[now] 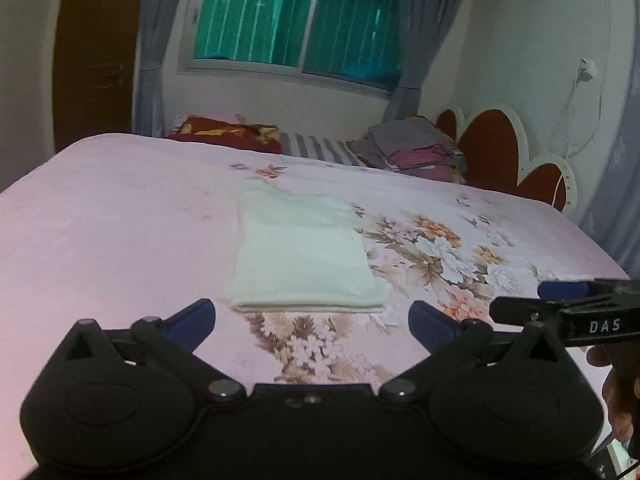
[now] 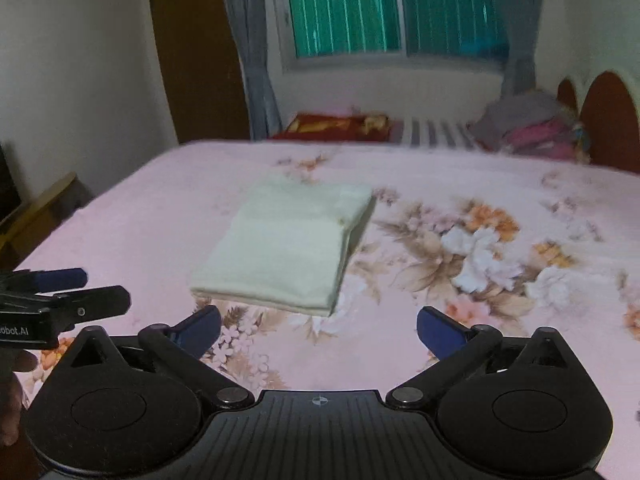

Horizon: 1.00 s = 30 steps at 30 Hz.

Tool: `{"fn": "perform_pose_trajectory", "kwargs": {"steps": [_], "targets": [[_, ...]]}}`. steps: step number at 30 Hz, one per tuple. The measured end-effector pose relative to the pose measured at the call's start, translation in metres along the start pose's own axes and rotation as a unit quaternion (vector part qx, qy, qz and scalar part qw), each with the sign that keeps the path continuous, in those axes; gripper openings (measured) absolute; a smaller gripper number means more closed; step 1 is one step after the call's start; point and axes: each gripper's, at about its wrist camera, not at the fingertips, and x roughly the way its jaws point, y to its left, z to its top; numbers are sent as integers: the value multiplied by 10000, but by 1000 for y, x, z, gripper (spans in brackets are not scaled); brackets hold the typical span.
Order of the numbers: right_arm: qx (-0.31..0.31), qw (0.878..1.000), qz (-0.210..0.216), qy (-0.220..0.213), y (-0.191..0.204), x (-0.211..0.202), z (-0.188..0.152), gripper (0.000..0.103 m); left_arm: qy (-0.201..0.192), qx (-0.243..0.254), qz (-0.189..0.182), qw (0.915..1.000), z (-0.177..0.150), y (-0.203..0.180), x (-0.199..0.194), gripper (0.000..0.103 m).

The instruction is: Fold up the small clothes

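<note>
On bed point(image 1: 100, 216), ahead of both grippers: folded cream cloth point(image 1: 300, 248), long axis running away from us. Left gripper point(image 1: 312, 320) and right gripper point(image 2: 319, 326) both spread wide, empty. We judge left more squarely aligned.

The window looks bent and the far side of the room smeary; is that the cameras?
Yes: in the left wrist view the window frame bows and dark corners ring the picture, fisheye distortion, while the folded cream cloth stays fairly sharp; in the right wrist view the clothes pile and striped pillow smear sideways, motion blur.
</note>
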Motion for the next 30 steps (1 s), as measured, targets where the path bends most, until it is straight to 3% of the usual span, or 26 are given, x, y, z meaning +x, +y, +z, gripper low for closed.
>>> {"fn": "perform_pose_trajectory", "kwargs": {"steps": [2,10,17,30], "targets": [[91,9998,-108,112,3,-12,-2,103,-26,-9,64,10000,-1,-3,-14,103],[194,9988,-436,-118,15,-71,-13,103,-172,216,101,9996,-5,-26,-59,103],[227,9985,-299,-397,26,-118,-21,103,-400,171,78,9990,-12,-41,-85,103],[17,9973,-477,-555,39,-157,-35,103,-581,245,82,9980,-24,-52,-117,103]]}}
